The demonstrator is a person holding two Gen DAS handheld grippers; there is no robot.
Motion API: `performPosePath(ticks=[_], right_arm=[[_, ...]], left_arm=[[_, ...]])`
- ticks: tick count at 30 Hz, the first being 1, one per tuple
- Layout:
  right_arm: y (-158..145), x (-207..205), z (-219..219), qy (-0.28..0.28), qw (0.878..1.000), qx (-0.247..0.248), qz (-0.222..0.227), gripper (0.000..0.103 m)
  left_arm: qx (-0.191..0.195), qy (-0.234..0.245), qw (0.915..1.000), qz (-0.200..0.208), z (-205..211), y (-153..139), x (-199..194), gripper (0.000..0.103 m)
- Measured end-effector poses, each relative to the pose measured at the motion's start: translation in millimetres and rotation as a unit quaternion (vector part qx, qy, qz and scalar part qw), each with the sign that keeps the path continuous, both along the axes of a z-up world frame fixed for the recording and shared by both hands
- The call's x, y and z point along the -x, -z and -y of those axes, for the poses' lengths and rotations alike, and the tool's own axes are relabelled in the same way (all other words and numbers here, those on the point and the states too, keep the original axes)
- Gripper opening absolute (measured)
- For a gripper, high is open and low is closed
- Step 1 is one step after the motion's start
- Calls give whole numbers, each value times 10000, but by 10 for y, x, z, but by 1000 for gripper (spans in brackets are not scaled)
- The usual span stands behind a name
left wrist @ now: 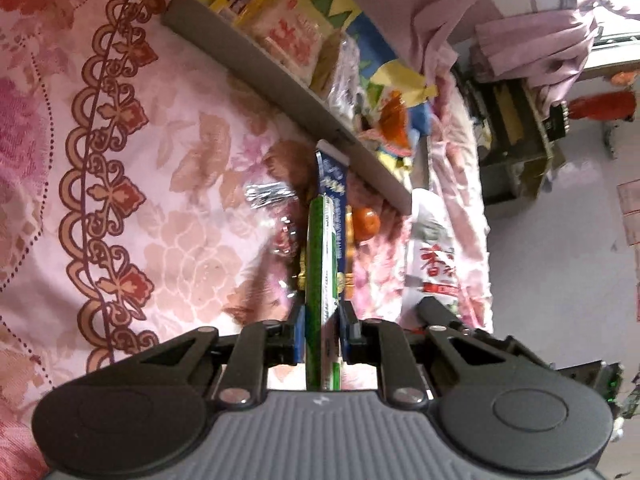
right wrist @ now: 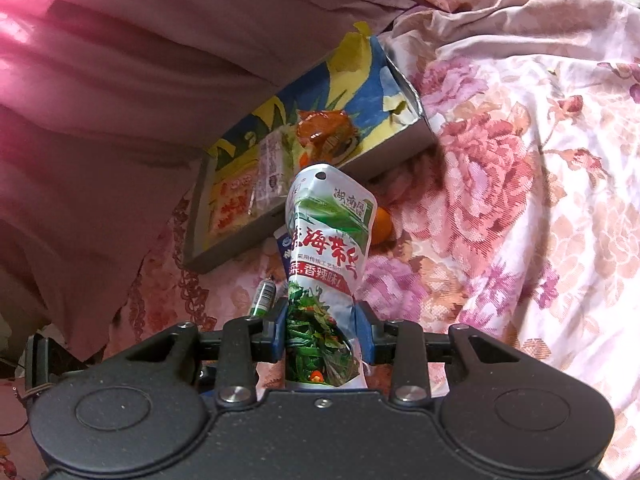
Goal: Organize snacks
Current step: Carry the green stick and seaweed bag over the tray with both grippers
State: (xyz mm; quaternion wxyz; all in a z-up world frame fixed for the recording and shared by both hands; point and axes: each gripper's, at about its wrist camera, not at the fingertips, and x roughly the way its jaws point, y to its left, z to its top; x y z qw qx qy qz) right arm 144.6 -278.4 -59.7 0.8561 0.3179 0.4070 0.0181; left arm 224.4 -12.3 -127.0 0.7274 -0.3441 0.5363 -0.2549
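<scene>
Two grippers are each pinching a snack: my left gripper [left wrist: 322, 330] is clamping a thin green packet [left wrist: 320, 264] edge-on, above the floral bedspread [left wrist: 168, 184]. My right gripper [right wrist: 322, 334] is squeezing a seaweed pouch [right wrist: 328, 240] just in front of the snack box [right wrist: 396, 148].

Daylight top right, pink cast, fisheye-warped edges

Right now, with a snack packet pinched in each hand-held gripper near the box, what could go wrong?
1. The right hand-held gripper pinches the seaweed packet near its bottom, so the tall top may flop and catch the box wall.
2. The left hand-held gripper holds its green packet edge-on; it could twist or slip.
3. The orange beside the box might get knocked and roll.
</scene>
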Motion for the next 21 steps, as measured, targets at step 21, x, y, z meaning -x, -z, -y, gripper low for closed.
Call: performPosePath(ticks=[21], right_arm=[[-422, -333, 16, -192, 9888, 734, 1283, 37]], left_arm=[[-1012, -295, 9569, 2707, 332, -885, -244, 18]])
